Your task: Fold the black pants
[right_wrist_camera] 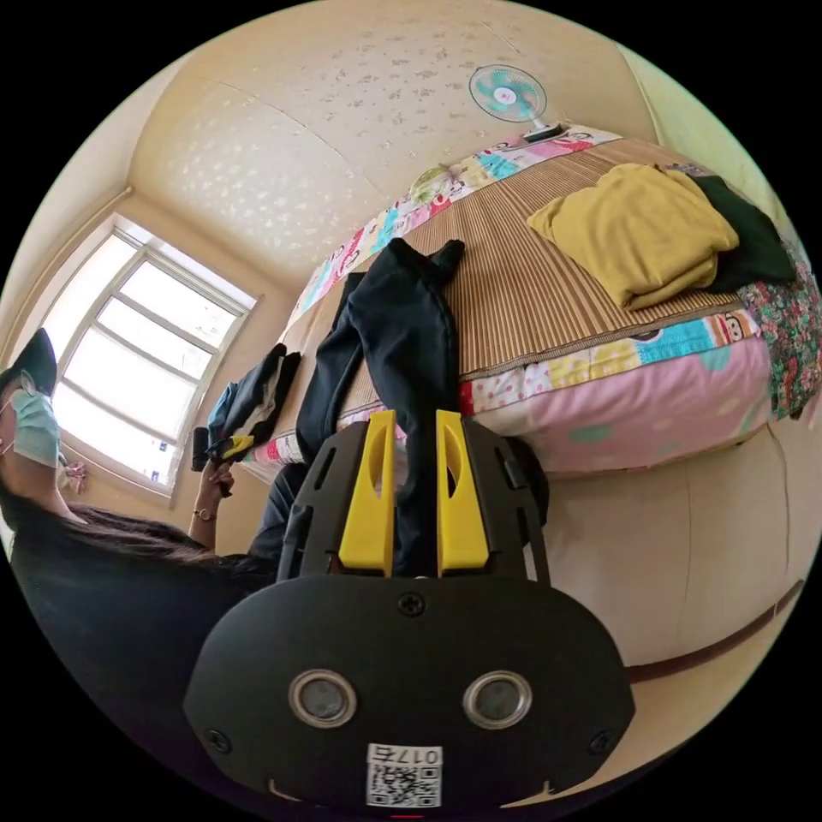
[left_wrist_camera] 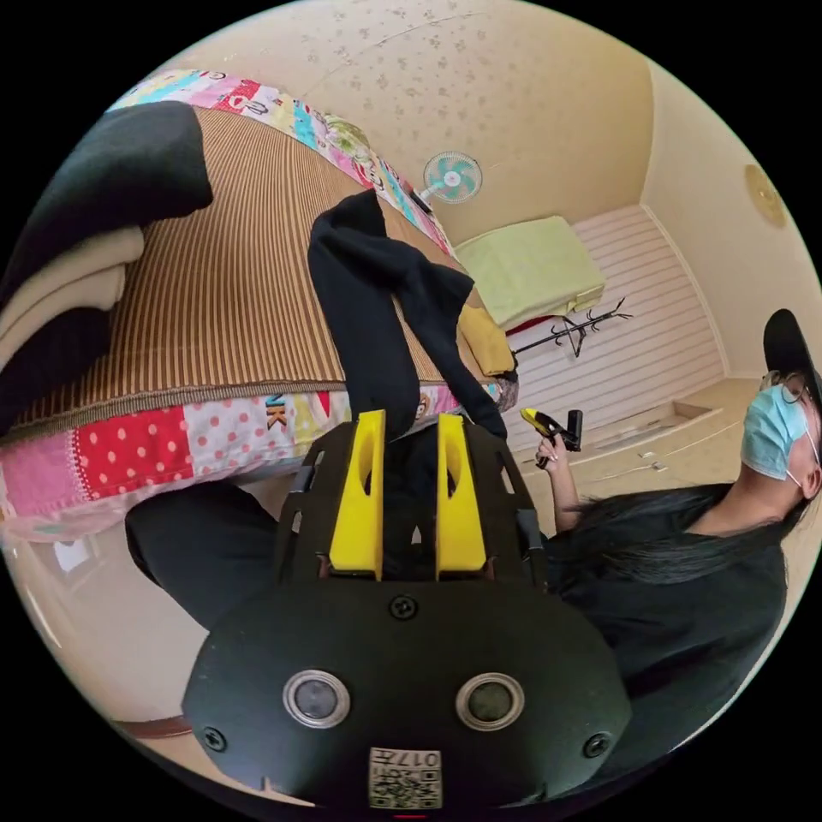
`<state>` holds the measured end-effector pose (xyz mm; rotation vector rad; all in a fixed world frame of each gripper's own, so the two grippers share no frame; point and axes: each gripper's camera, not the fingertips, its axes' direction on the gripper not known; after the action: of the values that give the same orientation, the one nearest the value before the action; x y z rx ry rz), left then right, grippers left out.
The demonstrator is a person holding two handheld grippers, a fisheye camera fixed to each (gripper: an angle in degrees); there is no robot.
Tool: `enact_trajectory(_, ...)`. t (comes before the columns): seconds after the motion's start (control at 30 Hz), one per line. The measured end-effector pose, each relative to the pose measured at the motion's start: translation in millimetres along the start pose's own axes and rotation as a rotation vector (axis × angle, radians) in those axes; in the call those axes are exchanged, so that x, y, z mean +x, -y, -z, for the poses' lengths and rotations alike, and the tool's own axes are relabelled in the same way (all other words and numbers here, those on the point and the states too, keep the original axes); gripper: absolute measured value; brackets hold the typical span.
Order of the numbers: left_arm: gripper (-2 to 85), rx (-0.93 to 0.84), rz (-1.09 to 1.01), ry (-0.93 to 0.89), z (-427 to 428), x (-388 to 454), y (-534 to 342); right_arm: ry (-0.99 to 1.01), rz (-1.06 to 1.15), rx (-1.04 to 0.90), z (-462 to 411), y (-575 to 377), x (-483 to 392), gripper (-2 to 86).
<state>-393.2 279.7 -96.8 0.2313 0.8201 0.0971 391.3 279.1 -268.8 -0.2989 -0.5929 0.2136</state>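
Left gripper [left_wrist_camera: 409, 419] fingers clamped on black pants [left_wrist_camera: 368, 291] | right gripper [right_wrist_camera: 415, 419] fingers likewise | pants [right_wrist_camera: 398, 334] draped over bed edge [right_wrist_camera: 599, 411]

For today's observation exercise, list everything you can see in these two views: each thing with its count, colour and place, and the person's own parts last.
black pants: one, black, draped from the mat over the bed's edge, between both grippers' jaws
striped mat: one, brown, on top of the bed
patchwork bed cover: one, pink and multicoloured, under the mat
yellow garment: one, mustard, bunched on the mat
dark green garment: one, beside the yellow garment
stacked clothes: one pile, black and cream, on the mat
fan: one, teal, by the wall beyond the bed
window: one, bright, behind the person
left gripper: yellow jaws, shut on the pants
right gripper: yellow jaws, shut on the pants
person: one, dark top
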Motion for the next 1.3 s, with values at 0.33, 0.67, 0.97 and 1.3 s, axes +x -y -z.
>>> enact_trajectory(0.33, 9.3, -0.045, -0.265, 0.285, -135.6, 33.9, 202.5, -0.058, 0.212, 0.128, -181.6, 242.5, -163.6, 9.6)
enact_trajectory(0.67, 7.5, -0.078, -0.374, 0.556, -266.8, -49.6, 157.4, -0.555, -0.069, -0.393, -499.4, 400.0, -75.4, 13.1)
enact_trajectory(0.97, 3.6, -0.119, -0.245, 0.285, -260.2, -118.8, 163.6, -0.675, 0.178, -0.091, -599.8, 456.5, -102.0, 13.2)
enact_trajectory(1.3, 2.4, -0.122, -0.245, 0.277, -268.5, -139.1, 149.8, -0.755, 0.286, -0.240, -631.8, 501.3, -118.0, 11.6)
